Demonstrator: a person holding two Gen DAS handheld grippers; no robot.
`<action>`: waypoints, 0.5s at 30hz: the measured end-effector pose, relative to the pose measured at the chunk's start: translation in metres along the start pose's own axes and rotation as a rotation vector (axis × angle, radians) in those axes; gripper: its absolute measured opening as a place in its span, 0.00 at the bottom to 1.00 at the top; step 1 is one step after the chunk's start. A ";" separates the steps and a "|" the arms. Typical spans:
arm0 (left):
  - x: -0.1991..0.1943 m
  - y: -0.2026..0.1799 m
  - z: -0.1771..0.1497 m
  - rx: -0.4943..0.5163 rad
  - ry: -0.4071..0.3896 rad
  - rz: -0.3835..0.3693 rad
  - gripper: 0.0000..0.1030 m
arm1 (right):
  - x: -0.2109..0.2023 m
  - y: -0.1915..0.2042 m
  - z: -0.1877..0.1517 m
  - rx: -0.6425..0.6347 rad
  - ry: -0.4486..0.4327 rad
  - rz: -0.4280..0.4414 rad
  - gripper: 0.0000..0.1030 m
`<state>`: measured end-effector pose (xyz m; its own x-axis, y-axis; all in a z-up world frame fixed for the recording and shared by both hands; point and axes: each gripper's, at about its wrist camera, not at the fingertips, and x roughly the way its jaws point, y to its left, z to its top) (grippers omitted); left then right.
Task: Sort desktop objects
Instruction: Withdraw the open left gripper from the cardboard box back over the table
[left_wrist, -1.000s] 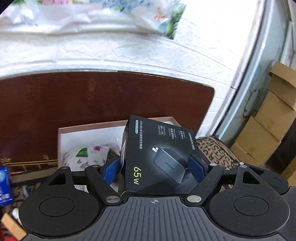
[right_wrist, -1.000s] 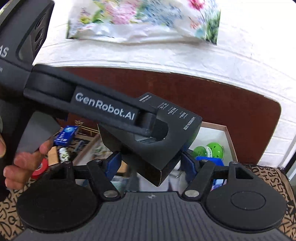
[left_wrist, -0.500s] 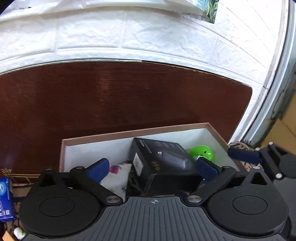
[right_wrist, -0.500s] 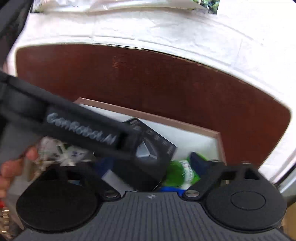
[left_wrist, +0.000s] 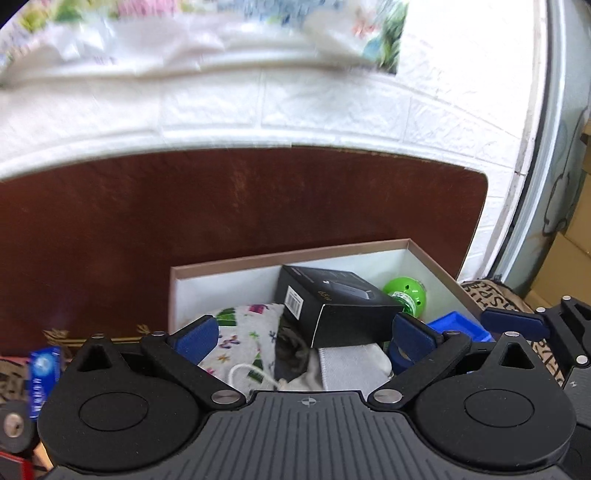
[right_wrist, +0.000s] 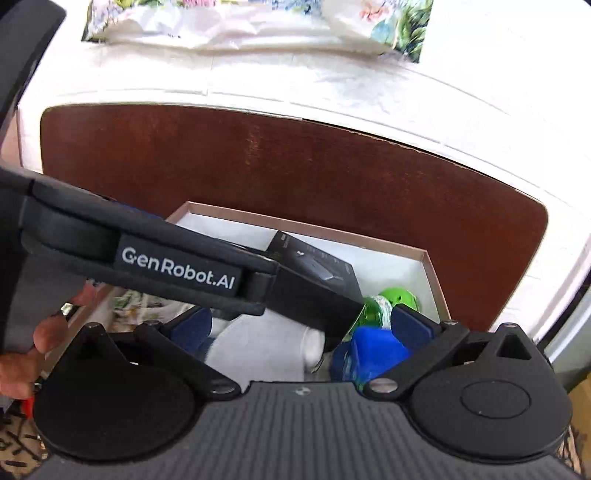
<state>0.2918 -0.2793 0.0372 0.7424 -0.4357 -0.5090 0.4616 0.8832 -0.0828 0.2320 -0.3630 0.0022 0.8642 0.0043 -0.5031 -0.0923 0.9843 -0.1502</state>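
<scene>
A blue packet (left_wrist: 44, 373) sits far to the left on the table, outside the box (left_wrist: 436, 266). It looks blurry.

The box is open on top. It has a brown rim and white walls inside, and it stands against a dark brown board (left_wrist: 236, 206).

At the left end of the box lies a cloth bag (left_wrist: 251, 332) with little flowers and a white string. Just right of it, the black carton (left_wrist: 332, 310) rests inside the box. It lies tilted on top of the soft things, with a barcode on its near end. A grey cloth (left_wrist: 351, 365) lies below it.

The left gripper (left_wrist: 303, 334) hangs over the box. Its blue fingers (left_wrist: 195, 338) are spread wide apart and hold nothing. The carton sits between and beyond them, not touching them.

Right of the carton is a green ball (left_wrist: 406, 295) with small holes, near the back corner. In front of the ball is a blue tub (left_wrist: 458, 326).

From the right view, the left gripper's black arm (right_wrist: 177, 266) crosses in front. The right gripper (right_wrist: 306, 326) is also over the box. Its fingers (right_wrist: 410, 325) are wide apart and empty too. The green ball and blue tub (right_wrist: 369, 354) sit just beside its right finger.

A hand (right_wrist: 33, 354) shows at the far left edge.
</scene>
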 end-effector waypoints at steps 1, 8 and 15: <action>-0.008 -0.001 -0.002 0.007 -0.013 0.010 1.00 | -0.004 0.001 -0.001 0.007 -0.002 -0.006 1.00; -0.064 -0.002 -0.026 0.048 -0.064 0.041 1.00 | -0.035 0.011 -0.015 0.059 0.001 -0.011 1.00; -0.118 0.020 -0.067 0.012 -0.041 0.096 1.00 | -0.075 0.031 -0.037 0.101 0.008 -0.007 1.00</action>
<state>0.1811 -0.1993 0.0383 0.8025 -0.3565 -0.4784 0.3931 0.9192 -0.0256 0.1462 -0.3392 0.0042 0.8605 -0.0034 -0.5094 -0.0360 0.9971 -0.0675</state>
